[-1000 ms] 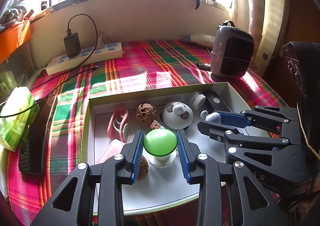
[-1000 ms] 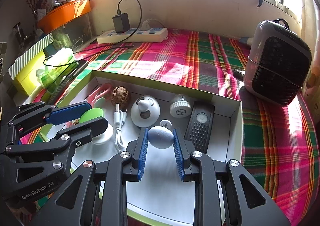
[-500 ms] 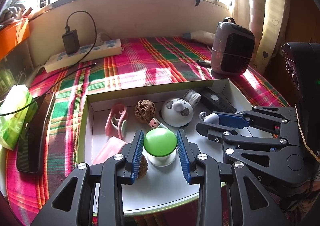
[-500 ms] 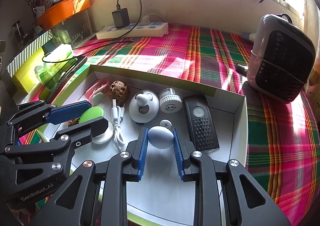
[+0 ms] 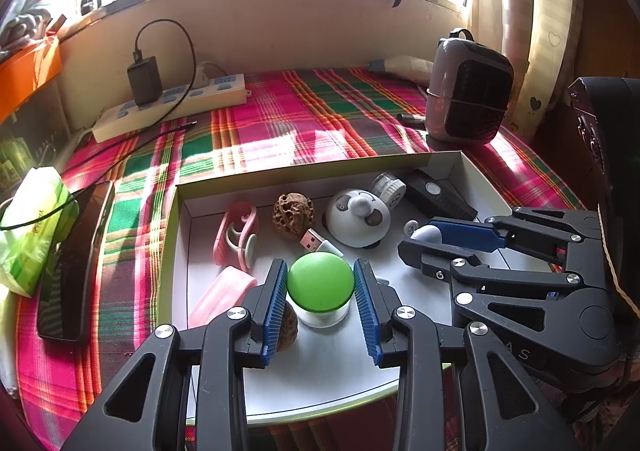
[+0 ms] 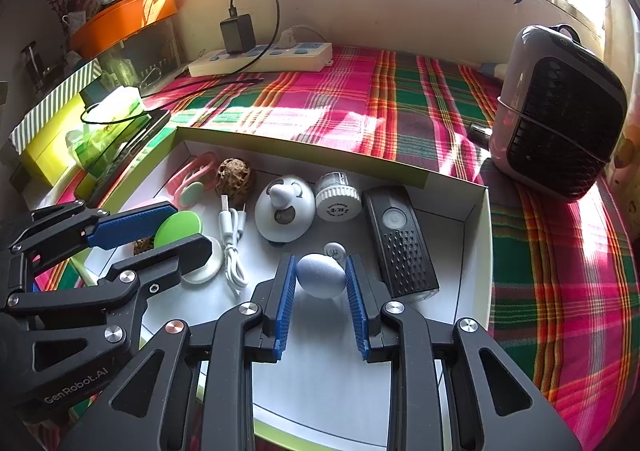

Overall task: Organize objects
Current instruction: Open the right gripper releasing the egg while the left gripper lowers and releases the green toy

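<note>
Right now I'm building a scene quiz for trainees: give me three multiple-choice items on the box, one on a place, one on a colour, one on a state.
1. Where does the black remote lie?
A. in the white box
B. on the plaid cloth
C. on the power strip

2. What colour is the dome-topped object between the left claw pads?
A. orange
B. green
C. blue

3. What sits between the right claw pads?
A. nothing
B. the white USB cable
C. the pale blue egg-shaped object

Answers: 1 A, it rests along the box's right wall. 2 B, its cap is bright green. 3 C, the egg lies between the opening pads.
</note>
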The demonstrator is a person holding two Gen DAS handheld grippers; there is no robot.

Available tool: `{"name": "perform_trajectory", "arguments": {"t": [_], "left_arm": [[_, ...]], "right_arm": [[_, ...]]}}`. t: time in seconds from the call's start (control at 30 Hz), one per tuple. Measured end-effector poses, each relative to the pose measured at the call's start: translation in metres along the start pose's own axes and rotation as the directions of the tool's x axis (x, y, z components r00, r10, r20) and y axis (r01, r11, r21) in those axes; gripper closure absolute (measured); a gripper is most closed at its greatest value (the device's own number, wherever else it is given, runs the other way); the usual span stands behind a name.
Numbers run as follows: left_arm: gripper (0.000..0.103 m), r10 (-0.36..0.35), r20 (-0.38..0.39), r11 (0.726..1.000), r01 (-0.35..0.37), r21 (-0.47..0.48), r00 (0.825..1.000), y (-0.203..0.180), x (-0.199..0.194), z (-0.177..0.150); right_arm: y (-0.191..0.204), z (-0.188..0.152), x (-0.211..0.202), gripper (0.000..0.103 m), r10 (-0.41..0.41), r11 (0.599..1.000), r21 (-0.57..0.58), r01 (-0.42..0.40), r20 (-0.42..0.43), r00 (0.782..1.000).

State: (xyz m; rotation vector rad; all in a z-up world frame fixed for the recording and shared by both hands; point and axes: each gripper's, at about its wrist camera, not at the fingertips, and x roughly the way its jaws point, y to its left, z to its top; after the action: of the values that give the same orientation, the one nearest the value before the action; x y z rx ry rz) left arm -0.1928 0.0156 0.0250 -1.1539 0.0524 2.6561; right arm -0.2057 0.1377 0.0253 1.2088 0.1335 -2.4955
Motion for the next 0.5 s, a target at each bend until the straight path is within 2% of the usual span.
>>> {"name": "perform_trajectory", "arguments": {"t": [0.1,0.5], "left_arm": [[0.071,0.007,0.001,1.000,-0.007,-0.001,1.000,0.000,-0.003,-0.002],[0.071,0.038,0.021,0.999,-0.037,-0.023,0.999,-0.002,-0.024,-0.009]], "right_arm": [[0.000,-0.001,-0.003,0.067,0.003,1.000,0.004,-0.003,0.003,1.000],[0.004,-0.012,-0.024,0.067,-0.017,0.999,0.031,0.016,0.030,0.999]]}}
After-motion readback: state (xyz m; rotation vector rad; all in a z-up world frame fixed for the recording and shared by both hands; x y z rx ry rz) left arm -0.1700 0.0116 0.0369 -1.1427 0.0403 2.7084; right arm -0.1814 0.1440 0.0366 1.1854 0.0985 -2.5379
